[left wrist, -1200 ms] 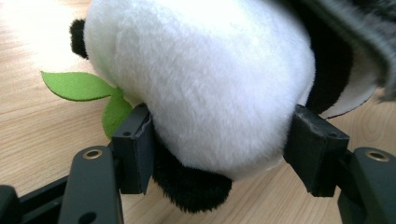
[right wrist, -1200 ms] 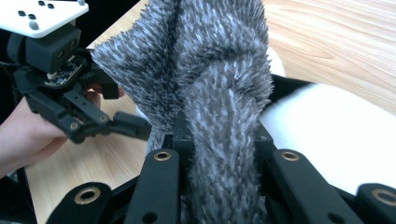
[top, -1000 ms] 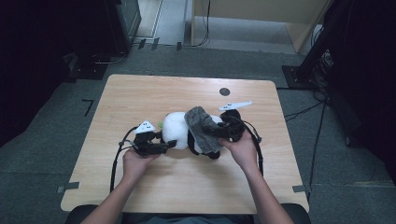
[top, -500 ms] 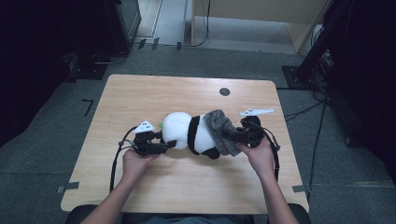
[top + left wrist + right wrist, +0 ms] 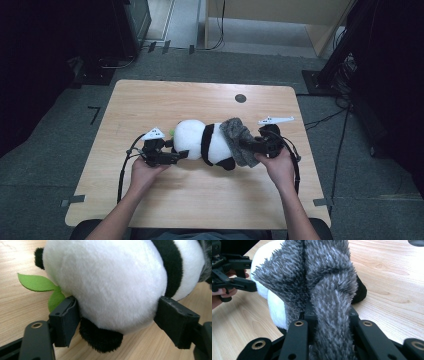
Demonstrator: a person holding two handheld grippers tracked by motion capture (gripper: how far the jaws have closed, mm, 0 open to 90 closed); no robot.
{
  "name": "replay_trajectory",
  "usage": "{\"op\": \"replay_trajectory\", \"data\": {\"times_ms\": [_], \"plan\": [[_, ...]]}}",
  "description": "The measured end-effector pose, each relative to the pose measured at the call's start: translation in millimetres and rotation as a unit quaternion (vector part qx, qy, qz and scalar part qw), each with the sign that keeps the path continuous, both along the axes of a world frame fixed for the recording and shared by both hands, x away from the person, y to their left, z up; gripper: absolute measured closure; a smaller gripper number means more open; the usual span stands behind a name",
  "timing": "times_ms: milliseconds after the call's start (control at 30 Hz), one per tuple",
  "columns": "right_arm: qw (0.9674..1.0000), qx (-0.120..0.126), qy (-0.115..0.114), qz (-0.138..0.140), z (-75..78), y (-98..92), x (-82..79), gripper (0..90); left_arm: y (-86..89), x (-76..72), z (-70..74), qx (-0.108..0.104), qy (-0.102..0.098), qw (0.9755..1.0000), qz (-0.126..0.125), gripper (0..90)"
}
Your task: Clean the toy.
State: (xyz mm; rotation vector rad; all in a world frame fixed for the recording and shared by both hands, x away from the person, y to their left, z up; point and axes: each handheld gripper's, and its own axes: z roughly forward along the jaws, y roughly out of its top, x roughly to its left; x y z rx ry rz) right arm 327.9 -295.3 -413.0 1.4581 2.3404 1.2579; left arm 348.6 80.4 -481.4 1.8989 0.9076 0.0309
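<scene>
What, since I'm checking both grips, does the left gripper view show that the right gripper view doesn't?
Left gripper view: the left gripper, jaws just opening, flanks the panda at its head, with a green leaf beside it. Right gripper view: the right gripper shut on the grey furry cloth draped over the panda, plus a dark round spot on the table. Both: the panda's white-and-black body and the wooden table.
</scene>
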Motion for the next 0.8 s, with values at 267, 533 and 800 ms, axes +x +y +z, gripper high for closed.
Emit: {"op": "replay_trajectory", "data": {"times_ms": [267,533,800], "plan": [[1.0000,-0.002,0.003,0.002,-1.2,1.0,0.6,73.0,11.0,14.7,12.0,-0.016,-0.022,0.9996,0.007,18.2],[1.0000,-0.005,0.002,0.005,-2.7,4.1,0.8,73.7,7.2,22.3,7.9,-0.011,0.000,0.9998,-0.019,35.2],[0.9979,0.019,-0.036,0.051,15.1,19.9,-10.3,74.3,7.8,20.4,10.6,-0.004,0.000,0.9999,-0.015,48.6]]}}
